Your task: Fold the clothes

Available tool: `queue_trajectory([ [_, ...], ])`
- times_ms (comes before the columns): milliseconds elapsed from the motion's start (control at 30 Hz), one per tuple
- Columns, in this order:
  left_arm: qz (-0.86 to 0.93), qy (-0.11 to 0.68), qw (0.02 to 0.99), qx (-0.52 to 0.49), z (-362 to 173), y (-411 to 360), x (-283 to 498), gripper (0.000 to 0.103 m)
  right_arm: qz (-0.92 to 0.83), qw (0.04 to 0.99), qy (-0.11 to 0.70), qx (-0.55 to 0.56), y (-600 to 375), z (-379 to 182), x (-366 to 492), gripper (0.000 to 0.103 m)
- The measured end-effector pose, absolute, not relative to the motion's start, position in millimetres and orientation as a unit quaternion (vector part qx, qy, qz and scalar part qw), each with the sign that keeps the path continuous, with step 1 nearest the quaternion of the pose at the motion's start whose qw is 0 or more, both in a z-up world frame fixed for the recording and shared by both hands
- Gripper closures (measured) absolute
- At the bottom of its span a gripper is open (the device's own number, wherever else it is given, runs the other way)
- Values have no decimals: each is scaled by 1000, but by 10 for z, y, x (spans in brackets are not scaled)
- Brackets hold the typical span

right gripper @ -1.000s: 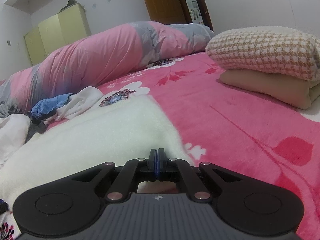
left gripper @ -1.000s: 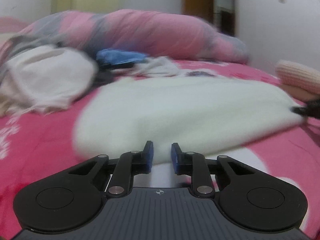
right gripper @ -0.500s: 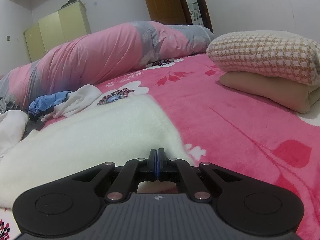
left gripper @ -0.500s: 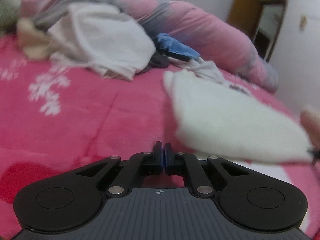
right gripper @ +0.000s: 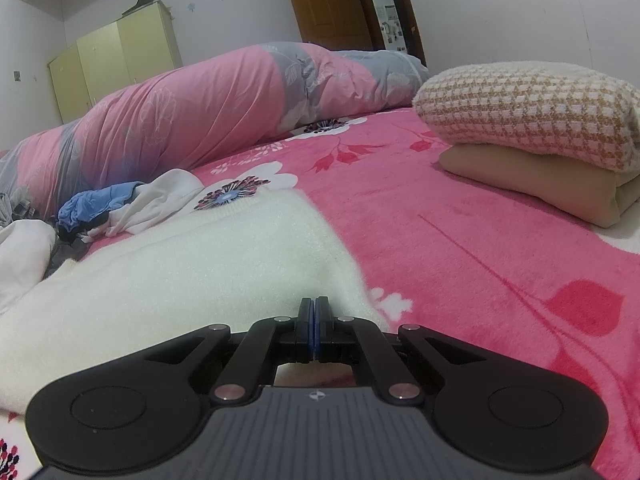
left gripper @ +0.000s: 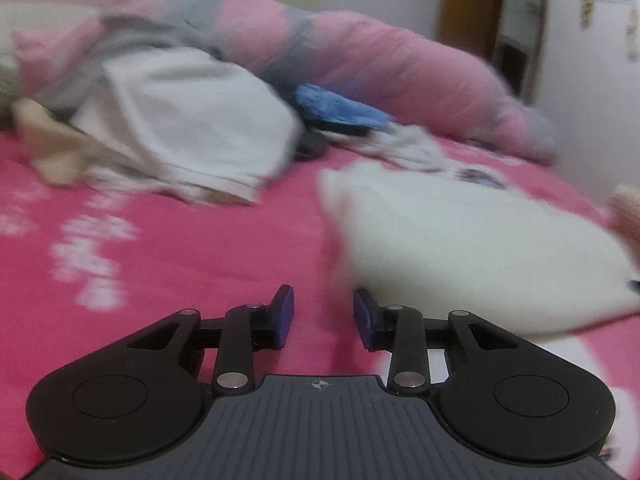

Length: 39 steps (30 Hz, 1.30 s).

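No legible writing or brand on any item.

Cream fleece garment (right gripper: 180,272): fuzzy, thick pile, lying flat on the pink floral bed cover (right gripper: 460,240). Near corner sits right at the right gripper (right gripper: 315,330), whose jaws are pressed together; whether fabric is pinched between them cannot be told. In the left wrist view the same garment (left gripper: 460,240) lies to the right, motion-blurred.

Left gripper (left gripper: 323,318): jaws opening, narrow gap, nothing between them, bare bed cover (left gripper: 180,260) below.

Surroundings: loose heap with a white garment (left gripper: 192,120), a blue cloth (right gripper: 96,204) and a crumpled white piece (right gripper: 156,204) beyond the garment's far edge. Rolled pink-and-grey quilt (right gripper: 200,108) along the back. Folded stack at right: houndstooth knit (right gripper: 528,108) on a smooth beige fold (right gripper: 528,180). Open bed cover between the garment and the stack.
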<state>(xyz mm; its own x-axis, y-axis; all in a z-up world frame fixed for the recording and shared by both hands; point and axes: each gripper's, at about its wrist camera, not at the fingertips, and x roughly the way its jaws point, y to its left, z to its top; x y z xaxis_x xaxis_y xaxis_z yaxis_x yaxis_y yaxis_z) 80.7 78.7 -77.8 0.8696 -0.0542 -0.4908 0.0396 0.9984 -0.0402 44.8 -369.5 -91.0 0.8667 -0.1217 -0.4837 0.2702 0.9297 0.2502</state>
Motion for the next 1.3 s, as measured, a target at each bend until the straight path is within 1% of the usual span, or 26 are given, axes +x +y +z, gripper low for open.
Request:
queue_trajectory([
  [33,-7,257,966,-14,-772,862,789,70,-102,953,237,157,-3698,-911,447,103],
  [133,-8,250,965,-78,-646,1069,746,70,-102,953,236,160,-3703,-914,448,103],
  [233,-44,206,975,-78,-423,924,694,70,-101,953,235,160,-3705,-916,447,103],
  [333,-109,185,973,-81,-294,628,765,70,-102,953,235,158,-3700,-916,448,103],
  [367,-127,192,970,-82,-309,535,812,70,-102,953,236,158,-3698,-916,447,103],
  [467,-108,258,955,-98,-640,470,986,70,-102,953,236,158,-3696,-914,444,103],
  [500,-99,280,949,-103,-757,453,1045,72,-102,953,236,158,-3695,-914,443,103],
  [533,-98,284,948,-105,-798,460,1050,72,-102,953,236,158,-3693,-913,442,103],
  [700,-102,284,948,-99,-865,502,1019,72,-101,953,235,161,-3693,-913,444,103],
  [833,-97,274,952,-94,-652,554,968,72,-101,953,235,162,-3698,-913,438,103],
  [933,-91,239,963,-84,-481,567,897,70,-101,953,235,161,-3701,-916,439,103],
  [1100,-141,217,962,-91,-317,344,998,69,-102,953,236,158,-3691,-917,439,103],
  [1167,-144,226,960,-85,-398,210,1142,69,-103,954,236,156,-3684,-917,435,103],
  [1267,-116,285,948,-76,-752,142,1432,69,-103,953,236,157,-3689,-916,429,103],
  [1300,-116,286,947,-85,-789,166,1445,69,-101,953,237,160,-3699,-915,427,103],
])
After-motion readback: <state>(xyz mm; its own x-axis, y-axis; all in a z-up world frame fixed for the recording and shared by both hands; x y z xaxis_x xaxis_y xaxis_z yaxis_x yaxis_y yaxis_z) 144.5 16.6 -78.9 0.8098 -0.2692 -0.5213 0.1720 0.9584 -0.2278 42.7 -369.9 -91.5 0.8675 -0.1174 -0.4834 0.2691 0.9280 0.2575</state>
